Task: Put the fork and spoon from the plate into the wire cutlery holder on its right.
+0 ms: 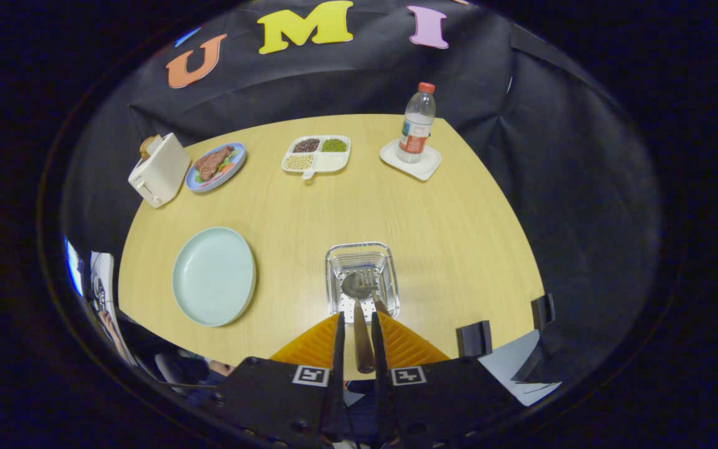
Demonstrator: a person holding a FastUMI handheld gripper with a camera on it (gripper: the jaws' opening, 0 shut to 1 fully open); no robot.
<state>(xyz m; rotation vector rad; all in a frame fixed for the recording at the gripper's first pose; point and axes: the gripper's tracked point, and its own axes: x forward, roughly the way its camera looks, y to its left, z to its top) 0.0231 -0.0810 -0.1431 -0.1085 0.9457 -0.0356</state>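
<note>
My gripper [357,319] is shut on the brown handle of the spoon [354,287], which runs up between the fingers. The spoon's metal bowl hangs over the inside of the wire cutlery holder [334,262], just ahead of the fingertips. The fork [369,280] stands in the holder beside the spoon's bowl, tines up, its handle leaning toward my right finger. The pale green plate [214,275] lies to the left of the holder with nothing on it.
Beyond the holder, at the table's far side, stand a white toaster [159,169], a blue plate of food [216,165], a divided dish of beans [316,154] and a water bottle [417,123] on a white coaster. Two black clips [475,338] sit on the near edge.
</note>
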